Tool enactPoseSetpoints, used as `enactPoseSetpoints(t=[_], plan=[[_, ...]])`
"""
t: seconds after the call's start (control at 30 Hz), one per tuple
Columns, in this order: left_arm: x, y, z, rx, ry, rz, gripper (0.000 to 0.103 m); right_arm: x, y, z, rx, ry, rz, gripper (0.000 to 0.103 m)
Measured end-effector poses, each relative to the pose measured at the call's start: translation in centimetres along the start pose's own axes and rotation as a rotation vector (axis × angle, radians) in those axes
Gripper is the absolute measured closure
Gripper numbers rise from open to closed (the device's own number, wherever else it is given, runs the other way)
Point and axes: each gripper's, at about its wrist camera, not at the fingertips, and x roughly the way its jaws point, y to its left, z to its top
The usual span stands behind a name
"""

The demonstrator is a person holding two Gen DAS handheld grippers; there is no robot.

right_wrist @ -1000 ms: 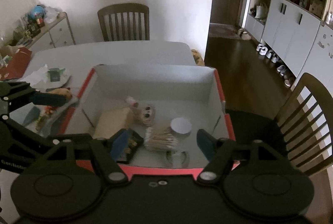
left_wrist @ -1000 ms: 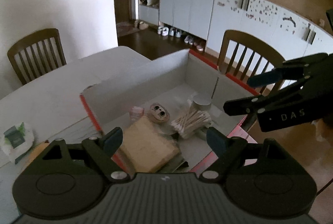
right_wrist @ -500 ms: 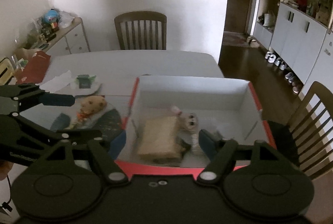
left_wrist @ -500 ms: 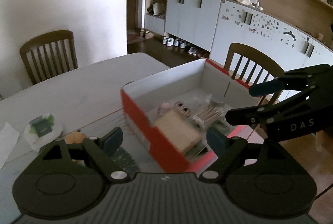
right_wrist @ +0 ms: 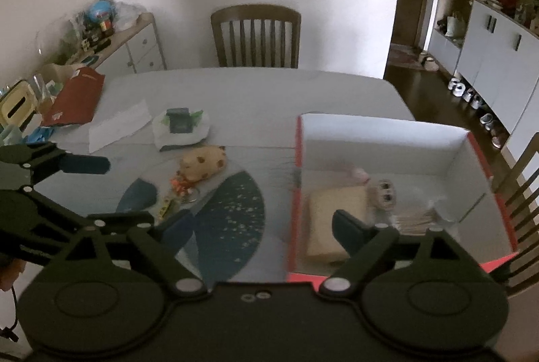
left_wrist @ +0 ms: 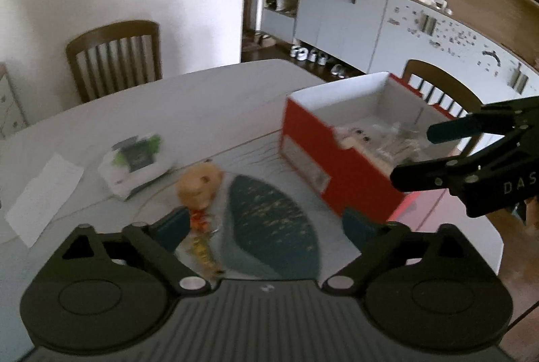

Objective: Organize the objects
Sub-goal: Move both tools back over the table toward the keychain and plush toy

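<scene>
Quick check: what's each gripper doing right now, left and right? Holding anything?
Left gripper: jaws opening, nothing between them.
Right gripper: jaws opening, nothing held.

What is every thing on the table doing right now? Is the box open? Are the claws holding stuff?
Red box: open, no lid, things inside.
Tan packet: lying flat in the box.
Big-eyed toy: in the box, beside the packet.
Plush keychain: lying on the table, outside the box.
Wipes pack: on the table, flap shut.
Left gripper: jaws opening, nothing between them.
Right gripper: jaws opening, holding nothing.
</scene>
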Motion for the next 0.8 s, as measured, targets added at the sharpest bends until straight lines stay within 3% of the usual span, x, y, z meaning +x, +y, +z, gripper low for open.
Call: enactPoseSetpoints(t=[0.4,0.8], plan=[[2.1,6.2,-3.5,-0.074,0.045,0.019,0.002,5.4,4.3,1.7,-0.019,0.055,-0.041,0.014],[6.6,7.5,-5.0,-0.097,0.109,0.052,0.002,11.3,5.8,3.2,-0.053,0.119,-0.045,0.014]])
